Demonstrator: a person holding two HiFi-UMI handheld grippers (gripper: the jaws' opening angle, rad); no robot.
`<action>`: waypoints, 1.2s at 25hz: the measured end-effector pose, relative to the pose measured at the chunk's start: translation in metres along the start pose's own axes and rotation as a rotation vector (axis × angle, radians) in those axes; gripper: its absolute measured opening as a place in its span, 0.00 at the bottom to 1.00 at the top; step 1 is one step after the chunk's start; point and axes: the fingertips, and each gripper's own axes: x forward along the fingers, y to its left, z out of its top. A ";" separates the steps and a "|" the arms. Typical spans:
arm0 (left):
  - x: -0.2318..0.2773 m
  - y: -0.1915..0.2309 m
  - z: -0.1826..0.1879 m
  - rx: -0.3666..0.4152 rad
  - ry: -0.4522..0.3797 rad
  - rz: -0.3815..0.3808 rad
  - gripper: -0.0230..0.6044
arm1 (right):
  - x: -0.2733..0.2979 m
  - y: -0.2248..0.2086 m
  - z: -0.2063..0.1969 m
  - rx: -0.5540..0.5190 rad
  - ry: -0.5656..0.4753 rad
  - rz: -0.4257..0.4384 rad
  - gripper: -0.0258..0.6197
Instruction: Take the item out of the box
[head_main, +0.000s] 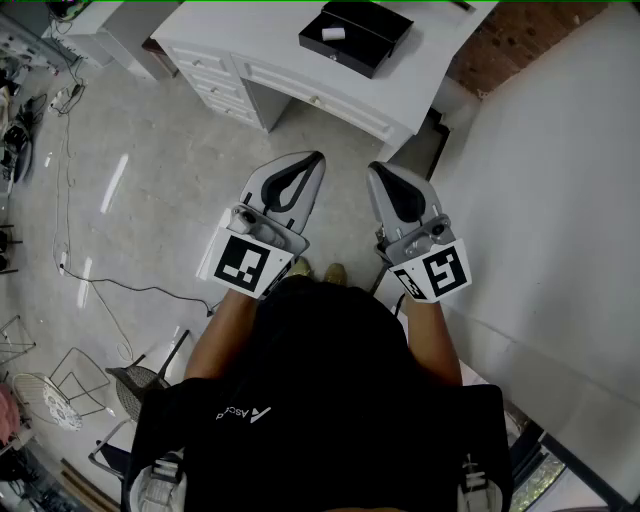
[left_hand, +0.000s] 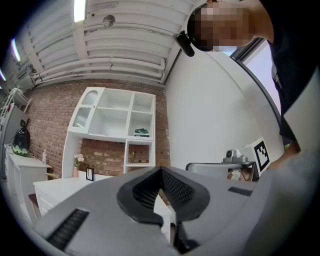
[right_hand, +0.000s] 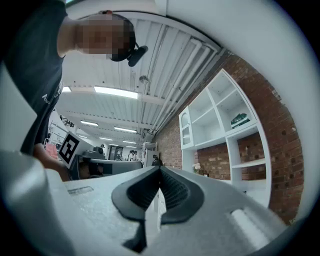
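Observation:
In the head view an open black box (head_main: 356, 36) lies on a white desk (head_main: 420, 70) far ahead, with a small white item (head_main: 333, 33) inside it. Both grippers are held close to the person's chest, well short of the desk. My left gripper (head_main: 316, 158) points toward the desk with its jaws together and nothing between them. My right gripper (head_main: 375, 170) is beside it, also shut and empty. In the left gripper view the left gripper (left_hand: 161, 171) has its tips meeting. In the right gripper view the right gripper (right_hand: 160, 170) is closed the same way.
The desk has drawers (head_main: 215, 80) on its left side. A white wall (head_main: 560, 200) runs along the right. Cables (head_main: 110, 285) trail over the floor at left, near a wire rack (head_main: 75, 385). White shelves (left_hand: 115, 125) on a brick wall stand behind the desk.

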 end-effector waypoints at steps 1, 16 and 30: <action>0.000 0.001 0.000 -0.001 -0.003 0.000 0.03 | 0.001 0.000 -0.001 0.000 0.000 0.000 0.04; 0.000 0.025 0.001 -0.017 -0.036 0.005 0.04 | 0.020 0.002 -0.005 -0.008 0.004 -0.002 0.04; -0.016 0.094 -0.001 0.004 -0.032 -0.017 0.03 | 0.074 0.015 -0.014 -0.054 0.032 -0.025 0.04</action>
